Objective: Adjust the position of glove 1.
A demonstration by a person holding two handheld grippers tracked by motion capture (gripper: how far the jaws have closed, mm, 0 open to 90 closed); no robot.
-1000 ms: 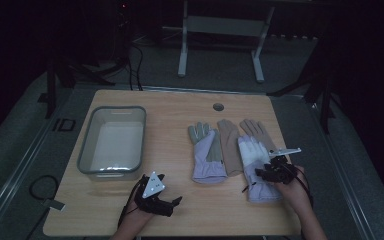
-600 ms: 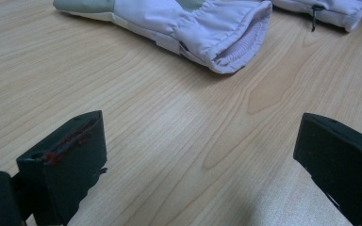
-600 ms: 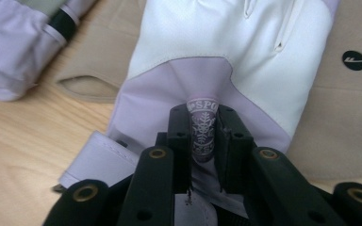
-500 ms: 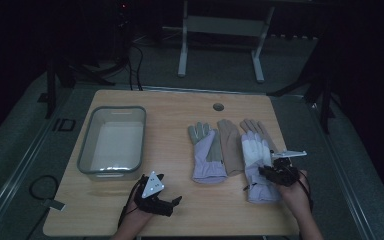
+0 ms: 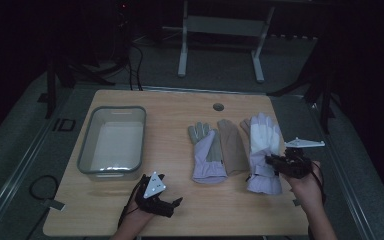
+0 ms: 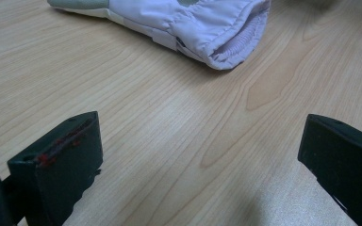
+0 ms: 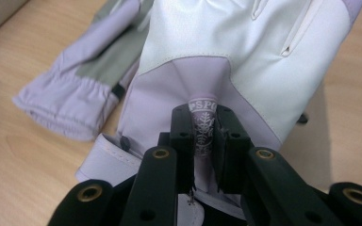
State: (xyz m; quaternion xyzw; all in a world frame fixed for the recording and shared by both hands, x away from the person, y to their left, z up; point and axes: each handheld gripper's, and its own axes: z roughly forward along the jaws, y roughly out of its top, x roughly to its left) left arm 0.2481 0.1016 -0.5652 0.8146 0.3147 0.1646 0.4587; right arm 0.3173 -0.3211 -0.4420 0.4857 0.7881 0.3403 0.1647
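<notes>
Wooden table [image 5: 180, 215]: glove [image 7: 245, 61] pinched in right gripper [image 7: 202, 134].

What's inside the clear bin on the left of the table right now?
The clear bin looks empty: only its pale bottom shows in the high view. Both gloves lie outside on the table. The near wall's glare hides a thin strip.

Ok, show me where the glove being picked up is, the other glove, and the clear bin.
held glove [image 5: 264, 137], high view, on its white back panel.
second glove [image 5: 207, 157], high view, on its lilac palm area.
clear bin [image 5: 86, 150], high view, on its left rim.
right gripper [image 7: 202, 141], right gripper view, pinching the held glove's fabric.
</notes>
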